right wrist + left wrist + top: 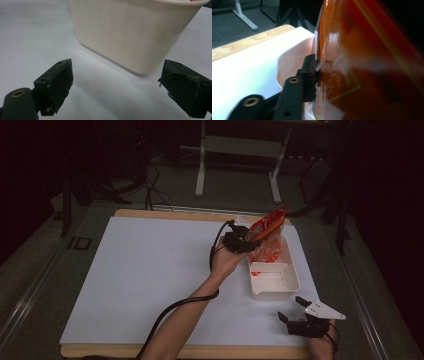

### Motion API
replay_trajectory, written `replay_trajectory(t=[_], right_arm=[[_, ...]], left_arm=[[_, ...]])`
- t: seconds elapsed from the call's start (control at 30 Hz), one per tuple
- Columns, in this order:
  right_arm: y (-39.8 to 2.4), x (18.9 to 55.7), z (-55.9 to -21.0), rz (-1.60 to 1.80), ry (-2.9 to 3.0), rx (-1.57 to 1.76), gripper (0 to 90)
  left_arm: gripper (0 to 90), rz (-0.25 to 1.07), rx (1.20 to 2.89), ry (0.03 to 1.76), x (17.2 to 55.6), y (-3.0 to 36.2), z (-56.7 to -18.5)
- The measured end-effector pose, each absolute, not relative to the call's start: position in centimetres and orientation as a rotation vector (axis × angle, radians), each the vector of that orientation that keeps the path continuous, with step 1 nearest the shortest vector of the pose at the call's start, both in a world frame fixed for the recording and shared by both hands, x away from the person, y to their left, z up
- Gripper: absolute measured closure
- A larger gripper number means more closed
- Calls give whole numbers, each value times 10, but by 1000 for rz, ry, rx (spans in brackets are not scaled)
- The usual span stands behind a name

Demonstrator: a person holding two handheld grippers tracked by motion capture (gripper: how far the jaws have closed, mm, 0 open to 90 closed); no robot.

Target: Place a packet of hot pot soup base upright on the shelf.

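- The orange snack bag (pixel 267 224) is over the far end of the white container (pixel 289 285), tilted, with its top corner pointing away from the container.
- The left gripper (pixel 245 241) is at the bag's lower left side. In the left gripper view one black jaw lies against the glossy foil (pixel 362 62); the other jaw is hidden, so I cannot tell if the grip is firm.
- The bag looks light, soft and slippery; I think it crumples easily, and a sealed edge is the safer place to hold.
- The right gripper (pixel 296 309) rests just near the container's close end, with jaws wide apart and nothing between them.
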State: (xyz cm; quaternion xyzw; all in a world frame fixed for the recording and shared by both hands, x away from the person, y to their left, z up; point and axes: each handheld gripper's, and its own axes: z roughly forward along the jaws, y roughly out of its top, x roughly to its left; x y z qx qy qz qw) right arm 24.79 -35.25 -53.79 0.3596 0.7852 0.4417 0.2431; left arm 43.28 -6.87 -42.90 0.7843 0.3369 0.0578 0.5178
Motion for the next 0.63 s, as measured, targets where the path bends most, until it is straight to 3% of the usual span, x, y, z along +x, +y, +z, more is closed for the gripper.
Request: replay_trajectory(t=[0.2, 0.63], right_arm=[[-352, 248, -538, 1203, 2147, 983, 107], [-352, 248, -538, 1203, 2148, 983, 107]], left_arm=[[548, 142, 1892, 762, 422, -61, -426], [531, 166, 1897, 701, 395, -18, -418]])
